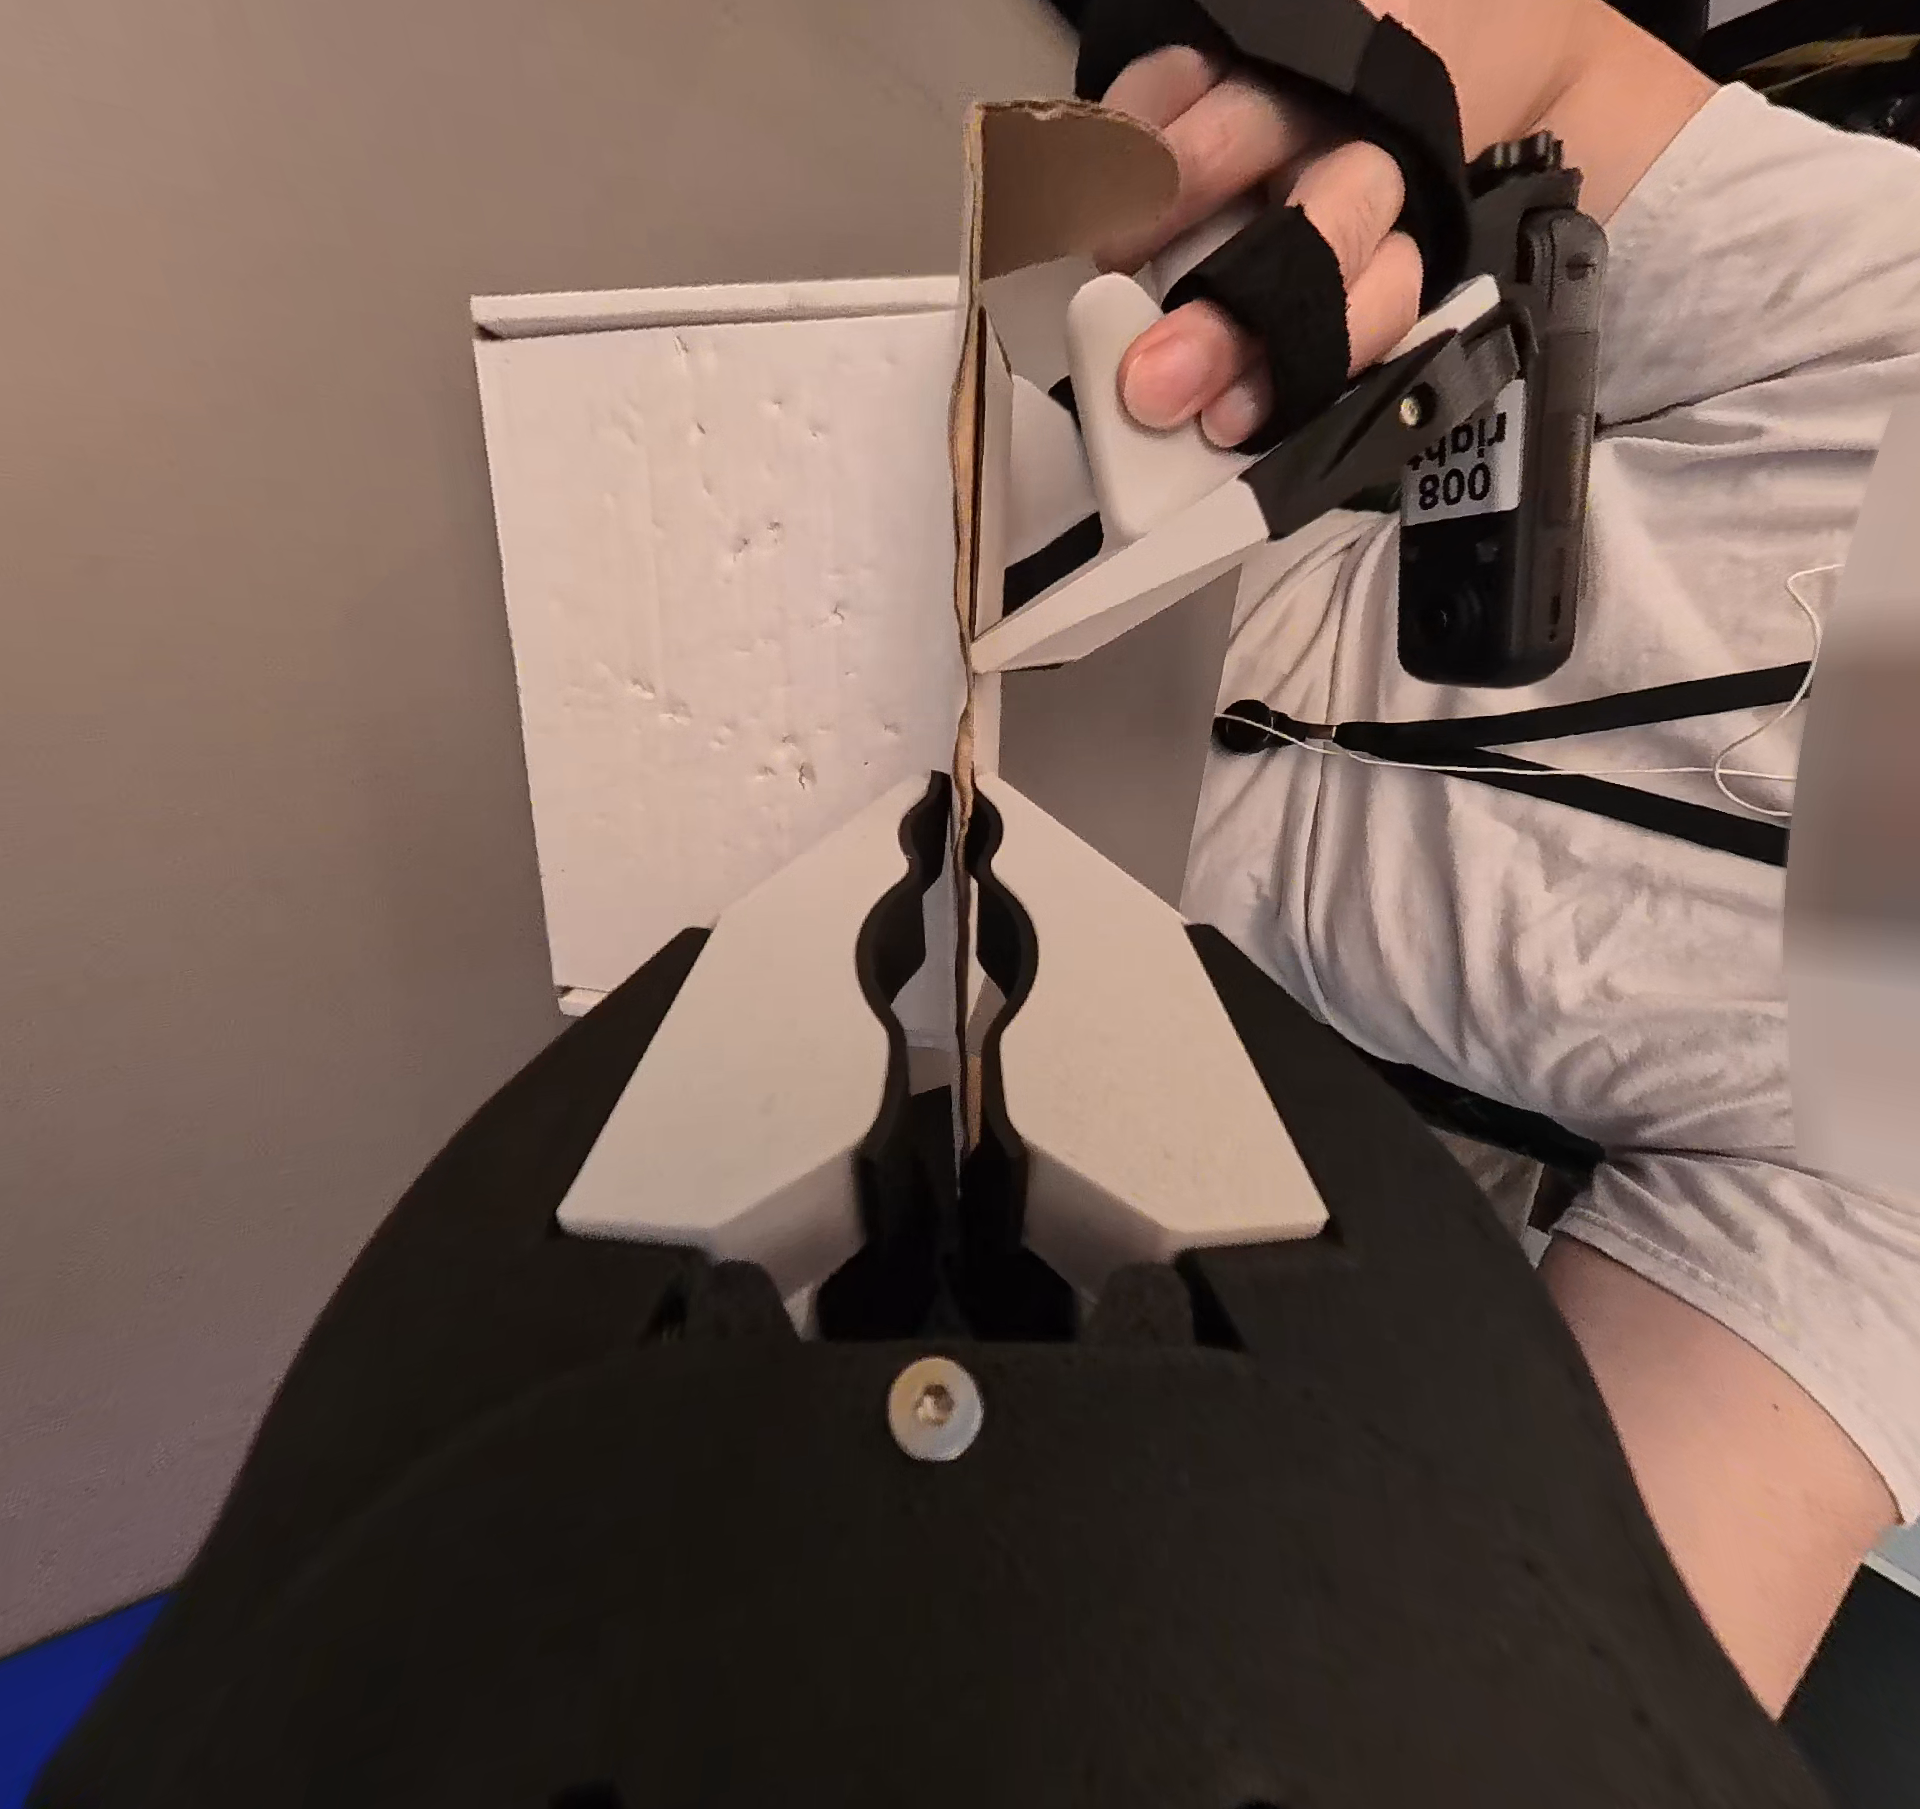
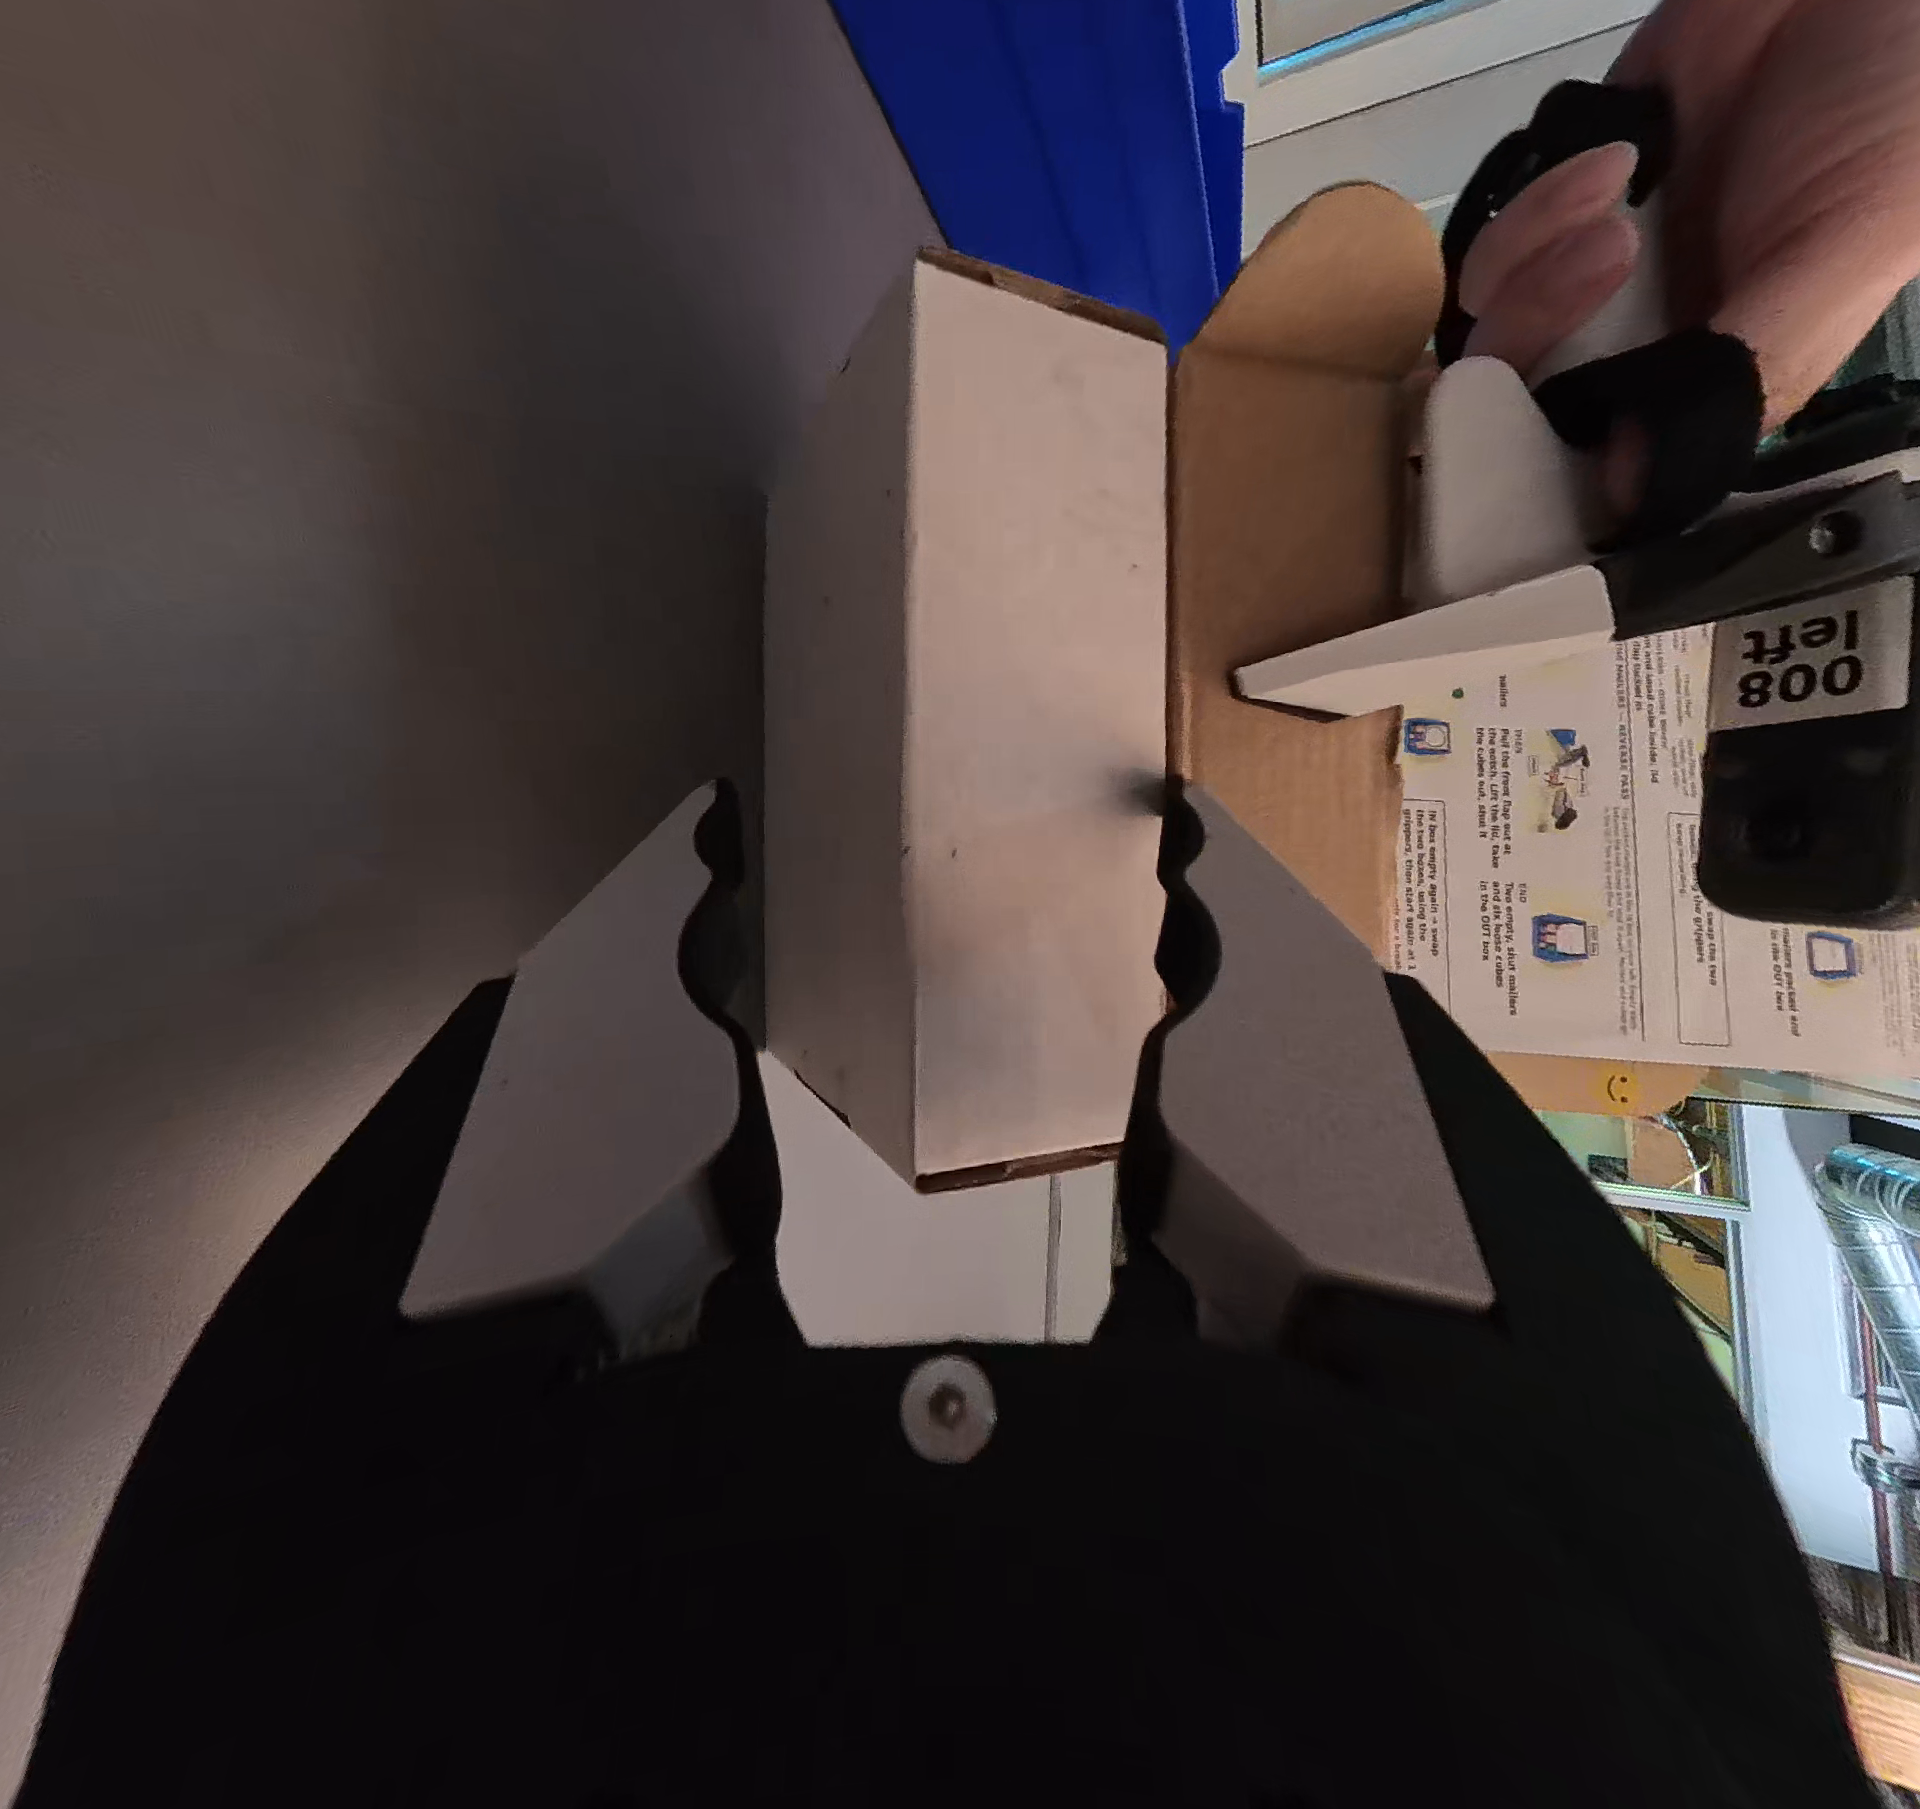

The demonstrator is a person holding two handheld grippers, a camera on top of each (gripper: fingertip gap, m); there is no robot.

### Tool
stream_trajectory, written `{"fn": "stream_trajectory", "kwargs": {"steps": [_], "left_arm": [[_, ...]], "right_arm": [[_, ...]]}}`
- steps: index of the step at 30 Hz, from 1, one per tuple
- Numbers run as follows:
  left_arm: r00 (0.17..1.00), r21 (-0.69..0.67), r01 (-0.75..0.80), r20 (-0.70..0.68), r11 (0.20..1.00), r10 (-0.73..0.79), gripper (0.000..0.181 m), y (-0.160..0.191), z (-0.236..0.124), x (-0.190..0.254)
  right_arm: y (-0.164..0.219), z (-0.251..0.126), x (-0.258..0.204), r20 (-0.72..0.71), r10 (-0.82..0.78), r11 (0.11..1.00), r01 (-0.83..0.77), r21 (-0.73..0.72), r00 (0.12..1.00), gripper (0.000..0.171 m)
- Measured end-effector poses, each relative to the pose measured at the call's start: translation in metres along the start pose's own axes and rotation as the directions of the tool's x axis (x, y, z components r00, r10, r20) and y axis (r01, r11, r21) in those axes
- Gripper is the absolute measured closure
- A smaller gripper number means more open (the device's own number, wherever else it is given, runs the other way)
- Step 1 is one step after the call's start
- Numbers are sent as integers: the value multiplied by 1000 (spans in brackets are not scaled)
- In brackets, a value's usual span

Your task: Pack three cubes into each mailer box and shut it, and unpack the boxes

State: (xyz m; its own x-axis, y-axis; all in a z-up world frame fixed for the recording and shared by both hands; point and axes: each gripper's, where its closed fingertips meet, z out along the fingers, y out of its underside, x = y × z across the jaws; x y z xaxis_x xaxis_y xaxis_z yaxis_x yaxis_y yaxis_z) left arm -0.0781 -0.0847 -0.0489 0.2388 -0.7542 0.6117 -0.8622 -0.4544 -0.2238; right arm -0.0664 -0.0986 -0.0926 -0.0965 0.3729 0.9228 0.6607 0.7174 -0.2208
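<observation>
- We found one white mailer box held off the grey counter between the two tools, its lid swung away from the body and showing a dented white face in the left wrist view.
- The left gripper had its jaws pressed together on a thin cardboard edge, which we took to be a flap of the box; the brown corrugated core ran straight up between the jaw tips.
- The right gripper had its jaws spread to the width of the box body and bearing on both sides of it, one against the white outer wall, the other at the seam by the brown inner panel.
- In the right wrist view the left tool's white tip touched that brown panel, in keeping with its hold on the flap.
- We saw no cubes in either view; the interior was turned away from both cameras, so we could not tell whether the box was full or empty.
- We judged the box to be mid-opening or mid-closing; which of the two the pictures did not settle.
- A printed instruction sheet and a blue bin stood behind; a second box was not in view, so its state went unrecorded.
- Left, in our judgement: settling the lid and dealing with the remaining box.
</observation>
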Motion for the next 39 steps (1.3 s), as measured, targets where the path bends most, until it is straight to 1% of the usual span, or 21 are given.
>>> {"fn": "stream_trajectory", "kwargs": {"steps": [4, 8, 11, 12, 14, 16, 18, 19, 20, 23, 25, 28, 31, 33, 36, 39], "left_arm": [[1000, -9, -6, 18, 1000, 6, 181, -2, -2, 1], [1000, 4, 3, 26, 1000, -3, 181, -4, -9, 2], [999, 12, -6, 40, 1000, 5, 181, -6, -16, 4], [999, 15, -14, 46, 1000, 13, 181, -7, -18, 6], [999, 29, -21, 45, 999, 20, 181, -10, -21, 9], [1000, 29, -11, 27, 1000, 10, 181, -12, -21, 14], [999, 9, -21, 31, 1000, 20, 181, -10, -18, 16], [998, 5, -32, 46, 999, 32, 181, -11, -18, 15], [998, 9, -40, 58, 999, 40, 181, -13, -20, 14], [995, 73, -36, 101, 997, 29, 181, -25, -34, 7], [985, 117, -37, 172, 992, 16, 181, -32, -50, -5], [923, 128, -85, 383, 988, 30, 181, -37, -75, -37], [864, 98, -99, 503, 990, 37, 180, -39, -84, -62], [816, 54, -105, 576, 993, 55, 180, -38, -82, -82], [723, -34, -177, 673, 984, 153, 180, -40, -71, -108], [636, -107, -219, 738, 970, 225, 180, -42, -58, -128]], "right_arm": [[-3, -4, -2, 17, 6, 1000, -7, 7, 1000, 99], [-7, -8, -8, 59, 3, 1000, -4, 14, 998, 102], [-15, -13, -16, 116, 24, 999, -30, 43, 993, 121], [-15, -13, -20, 140, 26, 999, -31, 37, 990, 126], [-10, -8, -31, 188, 46, 999, -46, -2, 981, 127], [-2, 1, -40, 224, 85, 995, -70, -77, 971, 118], [5, 6, -51, 260, 75, 991, -43, -128, 963, 119], [4, 6, -55, 276, 60, 991, -24, -133, 959, 127], [1, 6, -58, 284, 44, 993, -10, -120, 958, 131], [-1, 2, -58, 296, 56, 991, -17, -133, 954, 136], [-2, 0, -59, 317, 95, 989, -53, -137, 944, 140], [-6, -2, -60, 333, 120, 989, -84, -121, 935, 144], [-9, -2, -60, 331, 107, 991, -75, -110, 938, 147], [-9, -2, -60, 325, 104, 991, -71, -113, 940, 147], [-9, -1, -60, 324, 124, 989, -91, -118, 938, 146], [-8, 0, -60, 324, 132, 988, -98, -118, 937, 144]]}}
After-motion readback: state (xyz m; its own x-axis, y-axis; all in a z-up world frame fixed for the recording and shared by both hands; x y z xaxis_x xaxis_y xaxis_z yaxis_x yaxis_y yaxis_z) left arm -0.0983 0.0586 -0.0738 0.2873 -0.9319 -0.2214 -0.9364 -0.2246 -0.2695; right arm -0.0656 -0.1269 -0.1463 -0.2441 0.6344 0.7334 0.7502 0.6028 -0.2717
